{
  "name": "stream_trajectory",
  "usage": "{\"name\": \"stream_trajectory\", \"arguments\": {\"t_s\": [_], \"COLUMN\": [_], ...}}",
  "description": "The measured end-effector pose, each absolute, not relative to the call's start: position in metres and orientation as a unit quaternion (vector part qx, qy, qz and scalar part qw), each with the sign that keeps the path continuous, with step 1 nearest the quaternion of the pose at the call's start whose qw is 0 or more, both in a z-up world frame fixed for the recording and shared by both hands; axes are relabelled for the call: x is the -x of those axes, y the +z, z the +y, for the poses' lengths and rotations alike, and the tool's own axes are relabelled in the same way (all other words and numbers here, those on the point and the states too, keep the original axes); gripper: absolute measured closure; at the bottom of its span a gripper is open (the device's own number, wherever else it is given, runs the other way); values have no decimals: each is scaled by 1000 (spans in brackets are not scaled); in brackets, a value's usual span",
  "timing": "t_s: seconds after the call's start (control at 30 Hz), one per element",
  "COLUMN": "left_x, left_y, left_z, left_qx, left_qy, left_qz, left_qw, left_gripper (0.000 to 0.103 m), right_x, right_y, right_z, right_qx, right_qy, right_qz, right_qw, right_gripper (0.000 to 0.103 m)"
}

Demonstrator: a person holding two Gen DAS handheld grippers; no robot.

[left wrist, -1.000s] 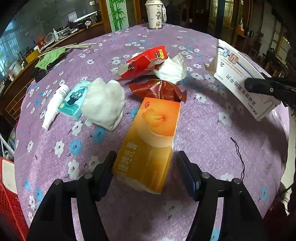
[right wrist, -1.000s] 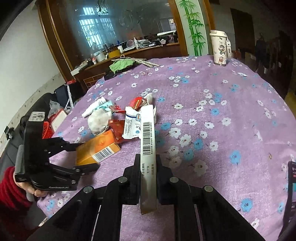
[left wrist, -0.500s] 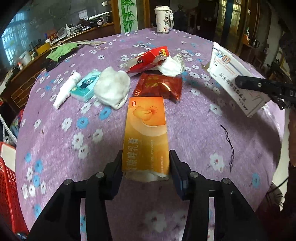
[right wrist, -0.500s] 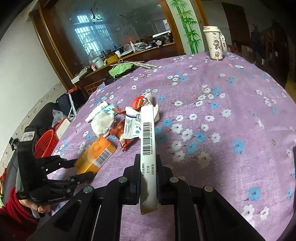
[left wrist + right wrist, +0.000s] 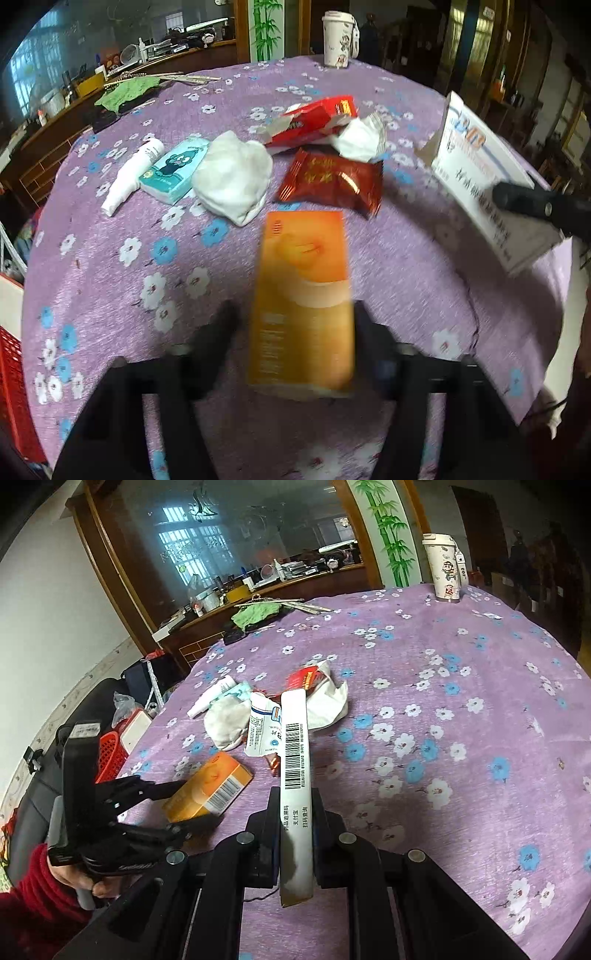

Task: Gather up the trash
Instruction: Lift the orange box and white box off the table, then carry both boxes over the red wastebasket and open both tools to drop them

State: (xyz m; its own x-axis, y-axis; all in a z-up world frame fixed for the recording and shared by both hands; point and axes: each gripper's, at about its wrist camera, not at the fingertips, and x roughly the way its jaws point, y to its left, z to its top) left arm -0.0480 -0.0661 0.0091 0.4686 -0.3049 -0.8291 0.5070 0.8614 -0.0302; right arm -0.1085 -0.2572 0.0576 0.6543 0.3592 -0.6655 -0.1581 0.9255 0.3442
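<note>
The left gripper (image 5: 295,332) has just been closing its jaws on the flat orange cardboard box (image 5: 303,295), which sits between them near the table's near edge on the purple flowered tablecloth (image 5: 406,266). To do this well, I would keep the pads square on the box's two long sides and squeeze only until it stops slipping, since thin card likely buckles. Its long axis runs away from the gripper, its far end pointing at the dark red foil wrapper (image 5: 332,181). The right gripper (image 5: 295,834) is clamped narrow on a white barcoded carton (image 5: 293,760), held on edge above the cloth.
</note>
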Motion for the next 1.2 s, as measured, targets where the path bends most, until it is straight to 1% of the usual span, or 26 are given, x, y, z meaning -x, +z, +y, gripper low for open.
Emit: {"name": "stream_trajectory", "arguments": {"t_s": [0.23, 0.4, 0.5, 0.73, 1.2], "left_x": [57, 77, 81, 79, 85], "left_y": [20, 35, 39, 35, 32], "left_z": [-50, -30, -24, -14, -17], "left_qx": [-52, -32, -34, -22, -35], "left_qy": [-222, -167, -140, -132, -129], "left_qz": [434, 369, 346, 350, 345], "left_qw": [872, 914, 927, 927, 929], "left_gripper": [58, 58, 58, 58, 58], "right_x": [114, 117, 115, 113, 107], "right_y": [61, 61, 58, 56, 59], "right_z": [-238, -217, -206, -186, -171], "right_qx": [-123, -119, -120, -99, -82], "right_qy": [154, 159, 164, 162, 163], "right_qz": [375, 356, 357, 359, 363], "right_qw": [906, 913, 912, 914, 914], "right_gripper": [89, 89, 89, 89, 89]}}
